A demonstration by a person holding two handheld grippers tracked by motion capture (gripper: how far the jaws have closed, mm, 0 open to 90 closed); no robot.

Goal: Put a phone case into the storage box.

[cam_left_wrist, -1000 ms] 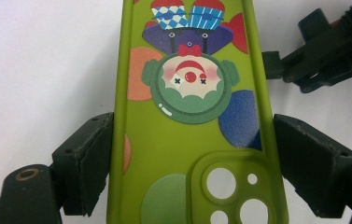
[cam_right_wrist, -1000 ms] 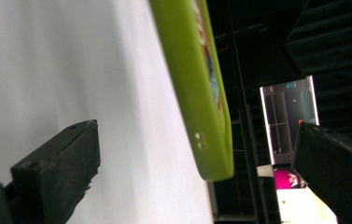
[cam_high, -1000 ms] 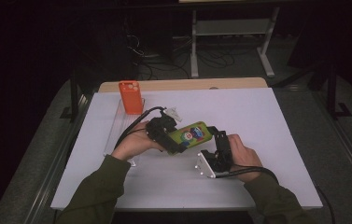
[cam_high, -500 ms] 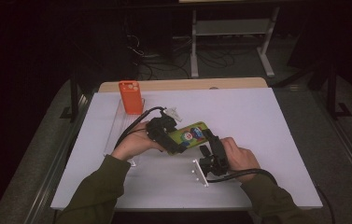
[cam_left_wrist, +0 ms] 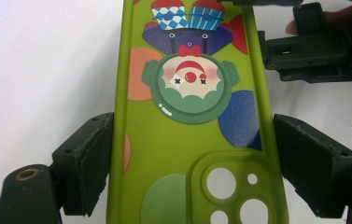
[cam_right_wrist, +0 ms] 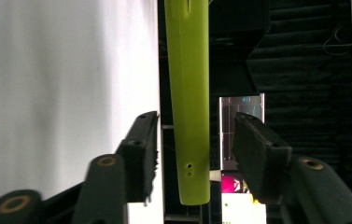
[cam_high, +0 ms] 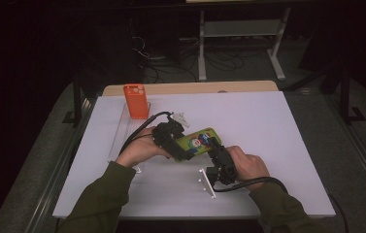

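Note:
A lime-green phone case [cam_high: 199,141] with a cartoon clown print is held just above the white table, its back facing up. My left gripper [cam_high: 179,147] is shut on it across its width; in the left gripper view both pads [cam_left_wrist: 92,161] press the long sides of the case [cam_left_wrist: 190,121] near the camera cutout. My right gripper [cam_high: 218,151] straddles the case's other end. In the right gripper view the case's thin edge [cam_right_wrist: 190,93] stands between the jaws of that gripper [cam_right_wrist: 198,156], which have just been closing, with a gap left on each side.
An orange phone case [cam_high: 137,101] stands upright in a clear rack [cam_high: 120,132] at the back left. A small white piece [cam_high: 181,118] lies behind the left gripper. A white pegged strip [cam_high: 207,182] lies by the right hand. The white tabletop [cam_high: 277,145] spreads to the right.
The right gripper has shifted slightly left toward the green case and its jaws have narrowed around the case's end. The left gripper and the case have stayed put.

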